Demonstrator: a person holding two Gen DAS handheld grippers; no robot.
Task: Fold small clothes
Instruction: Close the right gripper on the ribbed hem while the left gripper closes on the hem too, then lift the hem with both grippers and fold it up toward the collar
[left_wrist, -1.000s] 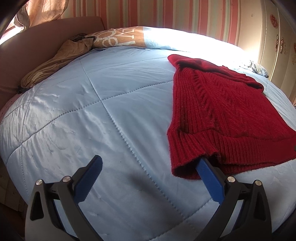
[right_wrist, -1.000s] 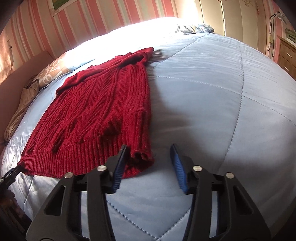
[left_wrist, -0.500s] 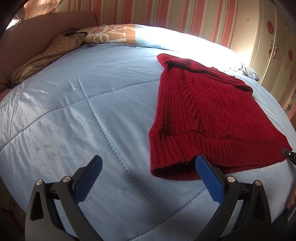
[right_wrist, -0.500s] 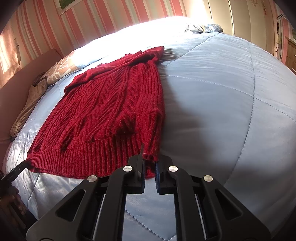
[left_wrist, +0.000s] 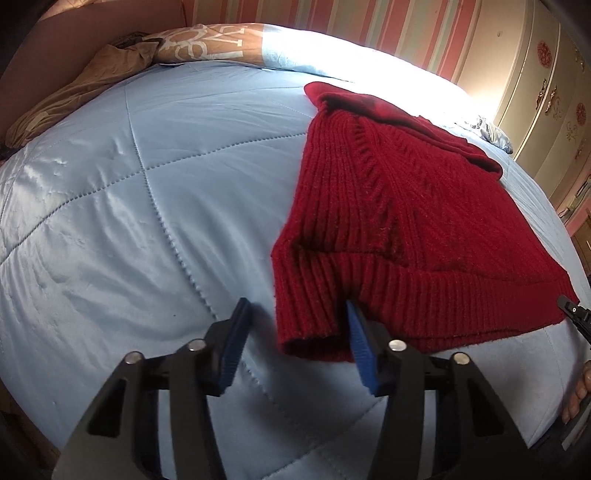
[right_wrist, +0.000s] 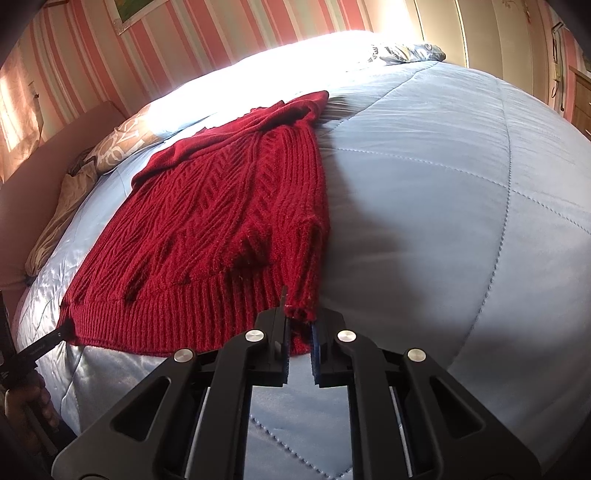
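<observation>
- Sweater (right_wrist: 221, 221), red cable knit, is what's being folded; it's laid flat on the near part of the bed (right_wrist: 461, 184), hem toward the near edge.
- Right gripper (right_wrist: 298, 332): jaws are pinched nearly shut on the sweater's near right hem corner, knit clearly caught between the pads.
- Left gripper (left_wrist: 295, 339): jaws have just been closing and are seen about a third open. The near left hem corner sits between them, one pad tucked against the knit, the other still apart from it, so nothing's actually gripped yet.
- Further out, a patterned pillow (left_wrist: 207, 42) and a tan cloth (left_wrist: 74, 88) are left at the far left corner of the bed, well clear of the sweater.
- Step looks like the grab-both-hem-corners stage, only half done.
- Next move probably needs the left jaws closed fully on that corner, then both corners lifted together and carried toward the collar, kept level so the knit isn't skewed.
</observation>
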